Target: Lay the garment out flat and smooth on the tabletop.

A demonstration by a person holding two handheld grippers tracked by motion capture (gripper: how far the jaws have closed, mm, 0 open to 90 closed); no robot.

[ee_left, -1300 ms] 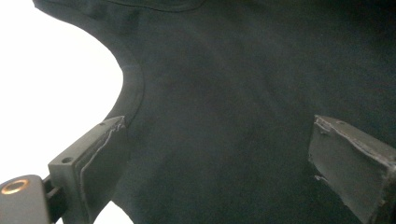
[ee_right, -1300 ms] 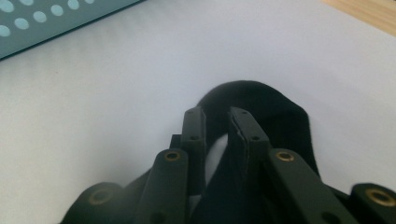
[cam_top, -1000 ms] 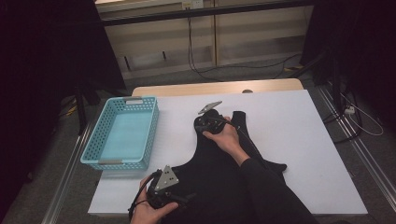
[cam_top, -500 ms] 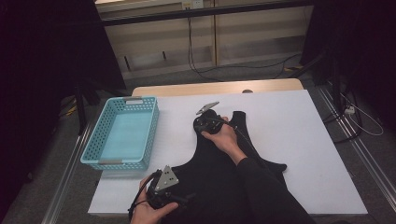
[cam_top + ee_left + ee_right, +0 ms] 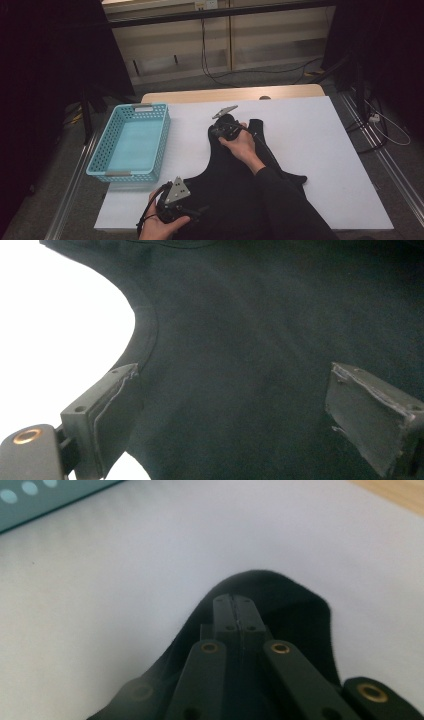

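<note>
A black sleeveless garment lies flat on the white table. My right gripper is at the garment's far end, and in the right gripper view the jaws are shut on a fold of the black cloth. At the near left edge, my left gripper rests low over the garment. In the left gripper view it is open, with the cloth lying flat between its fingers and a curved armhole edge at the left.
A light blue perforated basket stands on the table's left side, and its corner appears in the right gripper view. Bare white tabletop lies to the right of the garment. Cables run on the floor beyond the table.
My right gripper has edged very slightly left with the garment's end still in it. The left gripper has stayed in place.
</note>
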